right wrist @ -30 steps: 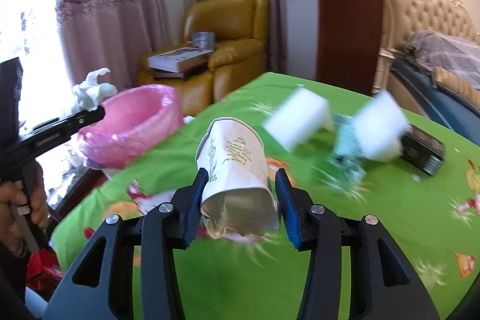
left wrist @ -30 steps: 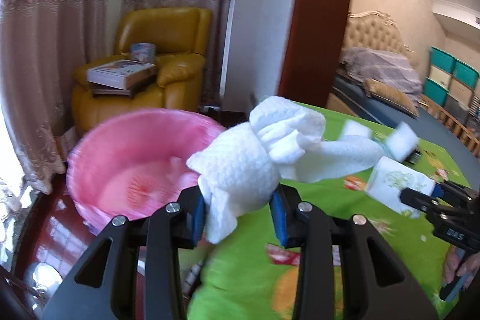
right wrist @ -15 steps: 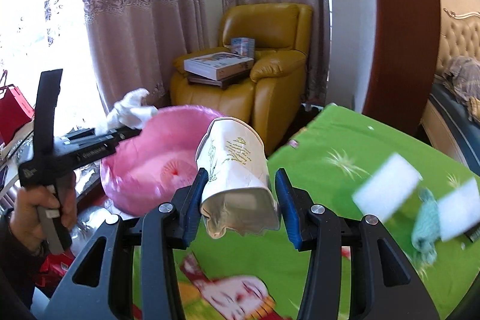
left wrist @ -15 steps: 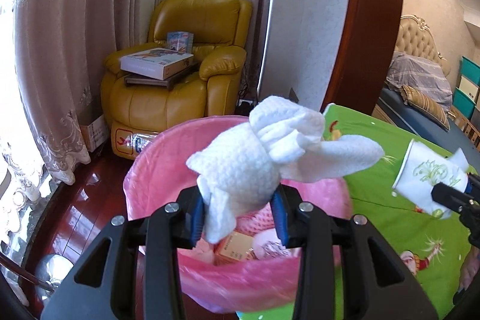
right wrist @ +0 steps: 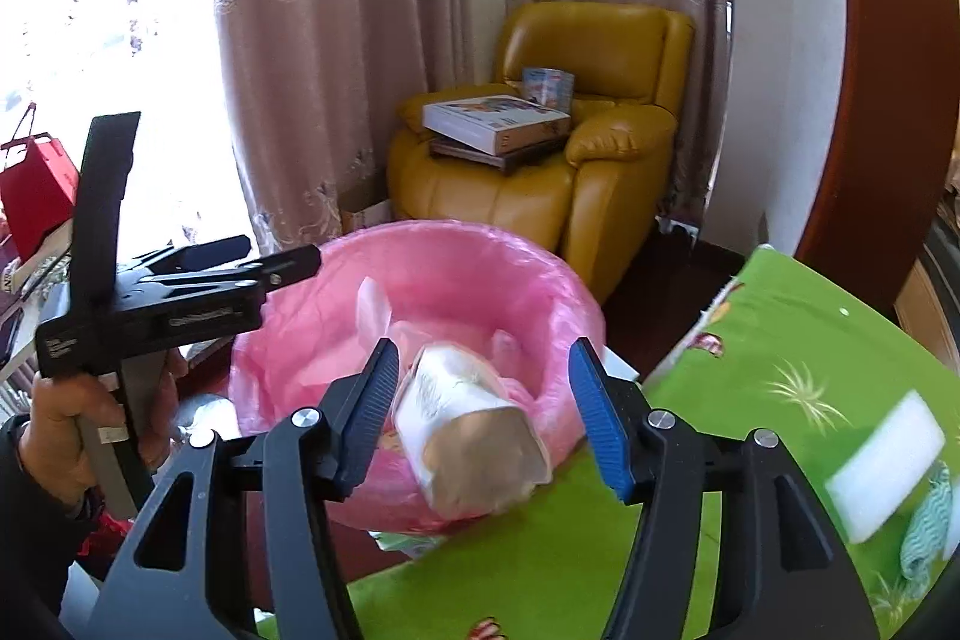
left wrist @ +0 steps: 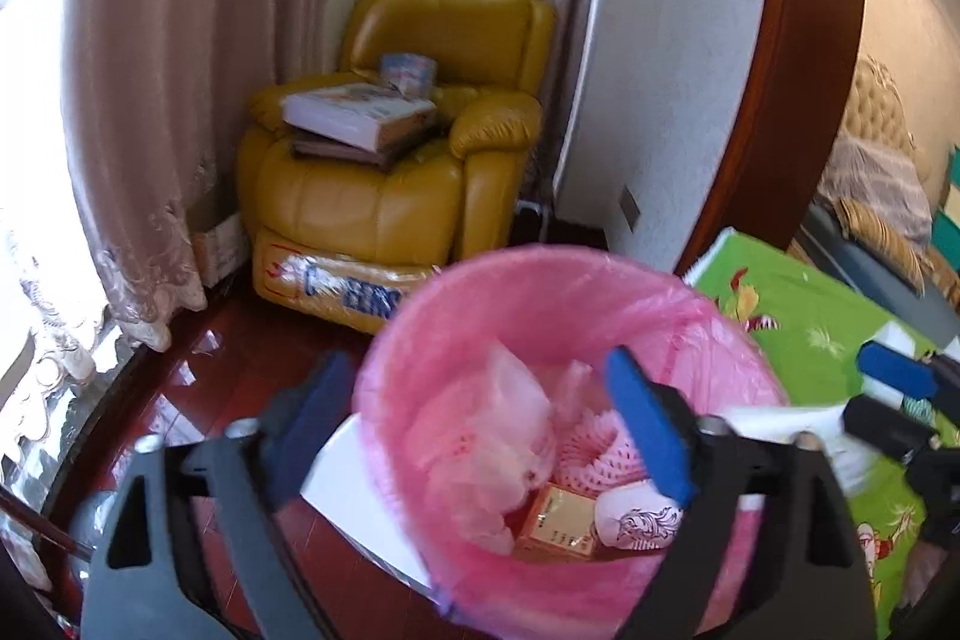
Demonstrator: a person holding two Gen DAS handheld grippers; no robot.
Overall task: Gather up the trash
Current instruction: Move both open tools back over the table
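A bin lined with a pink bag (left wrist: pixel 540 268) (right wrist: pixel 456 235) stands beside the green-clothed table. My left gripper (left wrist: pixel 474 364) (right wrist: pixel 273 256) hangs over it, its jaws opening wide with nothing between them. A blurred white tissue wad (left wrist: pixel 498 436) is down inside the bin. My right gripper (right wrist: pixel 485 347) (left wrist: pixel 864 400) is at the bin's rim and its jaws are opening. A white printed paper cup (right wrist: pixel 468 436) (left wrist: pixel 780 418), crushed and tipped, sits loose between the pads without being pressed.
A small orange box (left wrist: pixel 558 523) and another printed cup (left wrist: pixel 636 517) lie in the bin. Behind it are a yellow armchair (right wrist: pixel 600 184) with books, curtains and a red floor. A white sponge (right wrist: pixel 888 466) and teal cloth (right wrist: pixel 927 526) lie on the table (right wrist: pixel 798 376).
Both grippers swung from the table over to the bin. The left one opened and the tissue wad left its jaws. The right jaws parted and the cup tipped over.
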